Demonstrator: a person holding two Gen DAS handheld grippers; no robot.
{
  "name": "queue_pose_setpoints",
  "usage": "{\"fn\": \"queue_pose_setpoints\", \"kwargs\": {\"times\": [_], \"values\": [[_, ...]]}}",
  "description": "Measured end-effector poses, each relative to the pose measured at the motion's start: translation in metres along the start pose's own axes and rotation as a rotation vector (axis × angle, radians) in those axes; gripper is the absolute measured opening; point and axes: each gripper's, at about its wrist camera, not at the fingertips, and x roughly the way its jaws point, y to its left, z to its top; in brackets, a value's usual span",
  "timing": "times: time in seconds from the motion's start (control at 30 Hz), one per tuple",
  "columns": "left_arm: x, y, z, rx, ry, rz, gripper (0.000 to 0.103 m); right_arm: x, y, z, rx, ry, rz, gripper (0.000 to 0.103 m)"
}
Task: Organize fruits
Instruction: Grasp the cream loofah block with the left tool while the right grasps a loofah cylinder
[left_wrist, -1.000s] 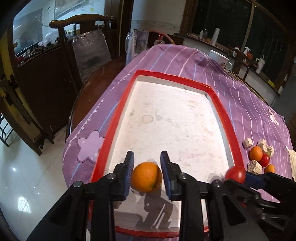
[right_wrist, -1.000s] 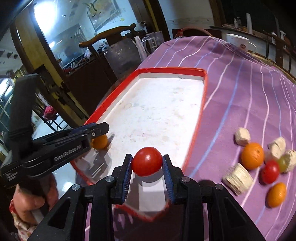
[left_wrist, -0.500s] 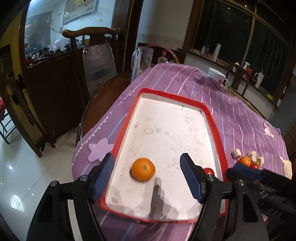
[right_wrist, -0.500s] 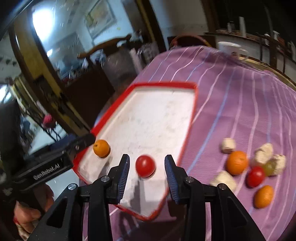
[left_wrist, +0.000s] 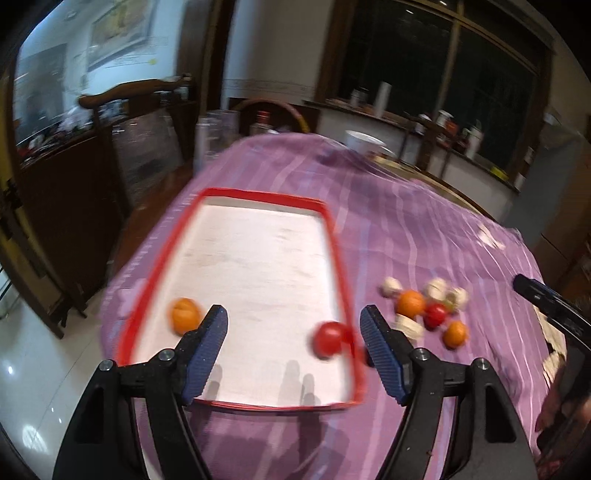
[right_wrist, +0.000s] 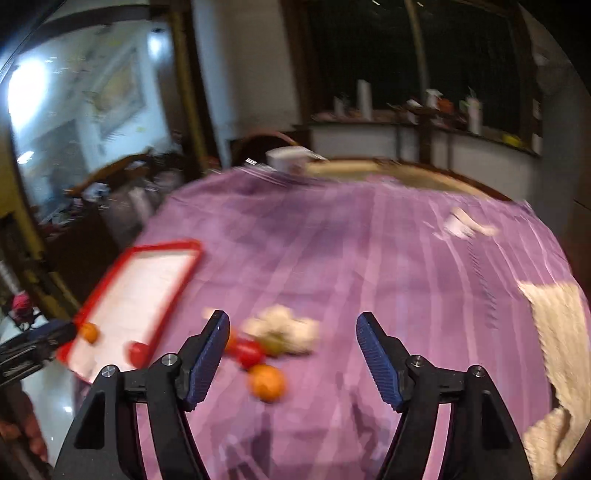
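While both tongs are standing wide with nothing between them, the right gripper (right_wrist: 290, 356) having just been opening, two fruits are lying in the red-rimmed tray (left_wrist: 334, 236): one orange (left_wrist: 184, 315) and one tomato (left_wrist: 328, 339). The left gripper (left_wrist: 293, 350) is hovering above them. A blurred fruit cluster (right_wrist: 264, 352) is waiting on the purple cloth (right_wrist: 369, 251): seemingly two oranges, one tomato, several pale chunks. All are looking light, round, roll-prone and bruisable, so pads are best closing gently across the widest middle.
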Motion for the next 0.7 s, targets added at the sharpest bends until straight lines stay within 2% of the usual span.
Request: {"fn": "queue_pose_setpoints", "kwargs": {"times": [0.13, 0.3, 0.47, 0.57, 0.7], "values": [[0.015, -0.042, -0.009, 0.094, 0.038, -0.048, 0.074, 0.013, -0.042, -0.012, 0.100, 0.097, 0.033, 0.076], [0.039, -0.086, -0.018, 0.218, 0.078, -0.097, 0.074, 0.024, -0.054, -0.025, 0.122, 0.150, 0.074, 0.076], [0.070, -0.122, -0.026, 0.383, 0.100, -0.095, 0.074, 0.036, -0.029, -0.032, 0.013, 0.187, 0.138, 0.076], [0.085, -0.126, -0.028, 0.419, 0.140, -0.089, 0.074, 0.040, -0.018, -0.033, -0.033, 0.187, 0.142, 0.074], [0.094, -0.122, -0.026, 0.402, 0.165, -0.116, 0.072, 0.049, -0.013, -0.032, -0.035, 0.197, 0.157, 0.066]]}}
